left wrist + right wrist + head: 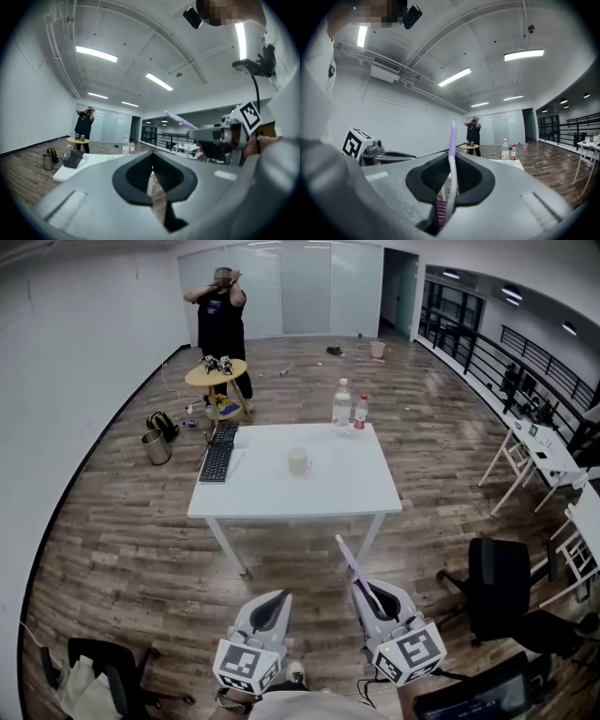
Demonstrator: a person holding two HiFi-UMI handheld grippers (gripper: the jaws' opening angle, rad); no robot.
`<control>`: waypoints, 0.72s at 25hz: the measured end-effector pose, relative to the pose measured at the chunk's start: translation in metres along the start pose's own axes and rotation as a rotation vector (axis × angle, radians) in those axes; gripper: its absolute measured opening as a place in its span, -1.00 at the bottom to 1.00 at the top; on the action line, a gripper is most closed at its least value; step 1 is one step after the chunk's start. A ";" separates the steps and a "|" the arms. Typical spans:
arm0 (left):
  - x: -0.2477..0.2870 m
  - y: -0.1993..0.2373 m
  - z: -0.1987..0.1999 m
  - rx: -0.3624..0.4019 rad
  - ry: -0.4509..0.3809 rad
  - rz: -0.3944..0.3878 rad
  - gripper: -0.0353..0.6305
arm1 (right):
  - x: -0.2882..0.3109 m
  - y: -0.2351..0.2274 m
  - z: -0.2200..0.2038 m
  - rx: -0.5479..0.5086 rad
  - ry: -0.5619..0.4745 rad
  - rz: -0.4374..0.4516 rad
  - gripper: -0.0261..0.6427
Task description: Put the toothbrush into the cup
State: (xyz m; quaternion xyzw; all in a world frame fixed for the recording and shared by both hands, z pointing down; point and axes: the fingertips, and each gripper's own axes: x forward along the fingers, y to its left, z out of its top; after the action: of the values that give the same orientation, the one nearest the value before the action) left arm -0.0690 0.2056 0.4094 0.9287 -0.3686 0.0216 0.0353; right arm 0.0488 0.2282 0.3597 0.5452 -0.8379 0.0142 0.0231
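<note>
While the wooden floor [122, 549] spreads wide across the head view, the white desk [281, 498] sits well ahead of both grippers. Far behind it a person [221, 310] stands by a round side table [215, 375], arms raised to the head. A black office chair [497, 582] waits off to the right. Down at the bottom edge, the left gripper [275, 601] points toward the desk, its jaws pressed together with nothing between them, and its own view shows that plainly. Just beside it, the right gripper [364, 589] has its jaws clamped on the toothbrush [351, 562]. The bristle end is tucked back inside the jaws, and the purple-and-white handle sticks out forward, tilted upward. On the desk, a black keyboard [217, 461] lies along the left side and two bottles [342, 407] stand at the far edge. The cup [298, 462] stands upright near the middle, well apart from the toothbrush.
</note>
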 end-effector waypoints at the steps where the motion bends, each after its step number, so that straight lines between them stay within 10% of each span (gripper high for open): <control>1: 0.002 0.004 0.000 -0.001 0.000 0.000 -0.87 | 0.004 0.000 -0.001 0.002 0.002 0.001 -0.86; 18: 0.028 0.047 -0.001 0.001 0.018 -0.031 -0.87 | 0.057 -0.004 -0.005 0.039 0.019 -0.010 -0.86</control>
State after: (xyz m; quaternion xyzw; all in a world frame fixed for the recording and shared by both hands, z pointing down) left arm -0.0810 0.1526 0.4148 0.9340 -0.3539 0.0298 0.0386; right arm 0.0292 0.1746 0.3674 0.5494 -0.8345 0.0356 0.0206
